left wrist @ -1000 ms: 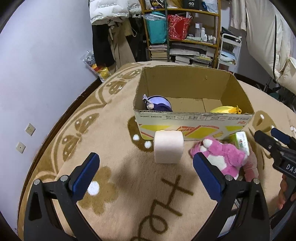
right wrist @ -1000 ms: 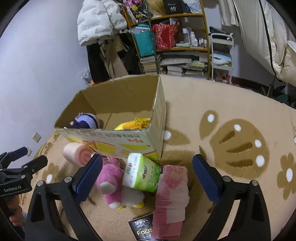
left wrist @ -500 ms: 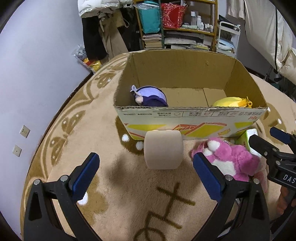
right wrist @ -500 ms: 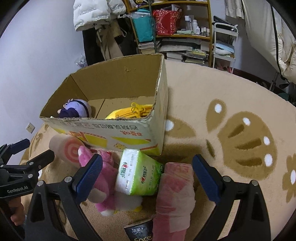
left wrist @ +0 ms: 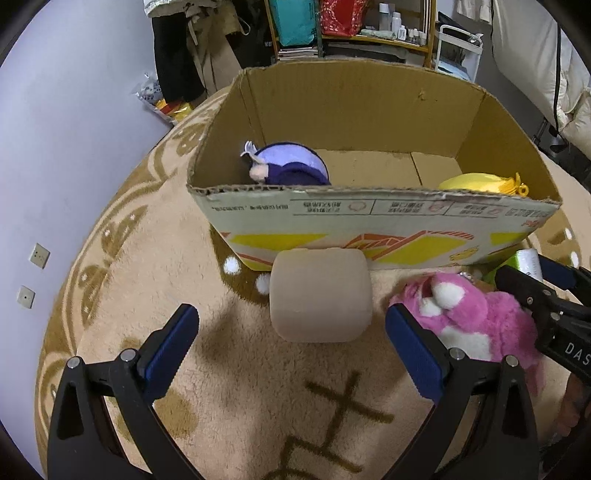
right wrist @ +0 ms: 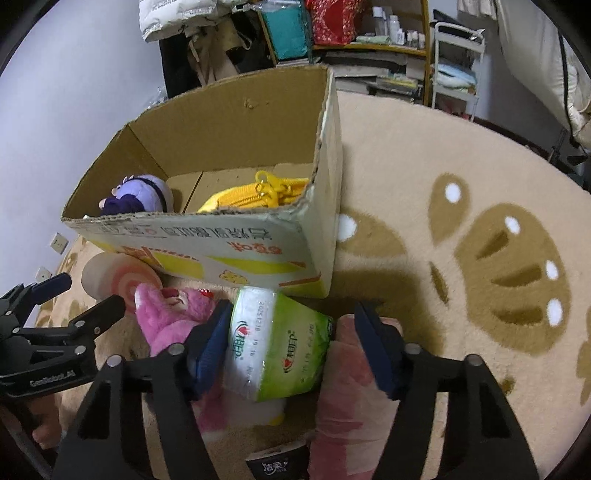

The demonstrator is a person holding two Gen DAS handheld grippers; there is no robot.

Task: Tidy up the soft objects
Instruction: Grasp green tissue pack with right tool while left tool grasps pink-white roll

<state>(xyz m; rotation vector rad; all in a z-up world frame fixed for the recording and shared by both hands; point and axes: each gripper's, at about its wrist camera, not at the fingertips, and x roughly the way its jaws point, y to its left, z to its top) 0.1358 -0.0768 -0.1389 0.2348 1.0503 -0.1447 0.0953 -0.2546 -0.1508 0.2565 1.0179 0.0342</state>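
Observation:
A cardboard box (left wrist: 369,218) stands on the rug and holds a purple plush (left wrist: 291,166) and a yellow pouch (left wrist: 476,182). A beige roll cushion (left wrist: 320,295) lies in front of the box, between the open fingers of my left gripper (left wrist: 291,343). A pink plush (left wrist: 472,321) lies to its right. My right gripper (right wrist: 291,343) has its jaws around a green tissue pack (right wrist: 280,347), narrowed but not pressing on both sides. A pink tissue pack (right wrist: 347,384) lies under the right finger.
The box (right wrist: 221,236) sits on a round beige rug (right wrist: 480,221). A dark packet (right wrist: 277,461) lies at the bottom edge. A purple wall (left wrist: 55,147) is at the left; shelves (left wrist: 351,26) and a white cart (right wrist: 458,55) stand behind.
Both grippers moved forward and down toward the items. My right gripper's jaws narrowed around the green tissue pack. My left gripper came closer to the roll cushion.

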